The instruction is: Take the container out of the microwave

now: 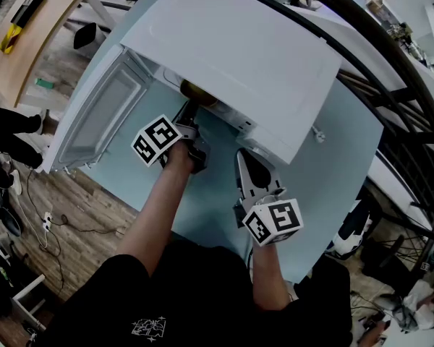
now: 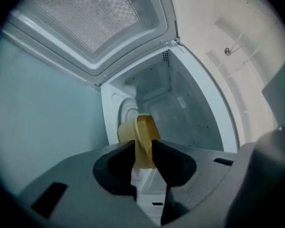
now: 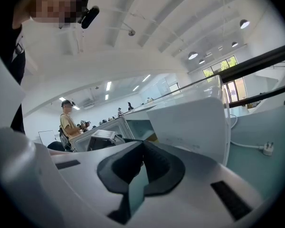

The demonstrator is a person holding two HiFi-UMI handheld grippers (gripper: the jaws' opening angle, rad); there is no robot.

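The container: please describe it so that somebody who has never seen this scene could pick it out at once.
Find the white microwave on the pale blue table, its door swung open. At its mouth, between the jaws of the left gripper, is the container. It is the only yellow thing there, a small cup shape.

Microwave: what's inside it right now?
A yellow container sits near the microwave's opening, by the white turntable, its wall between the left gripper's jaws. The jaws hide its lower part and the floor beneath.
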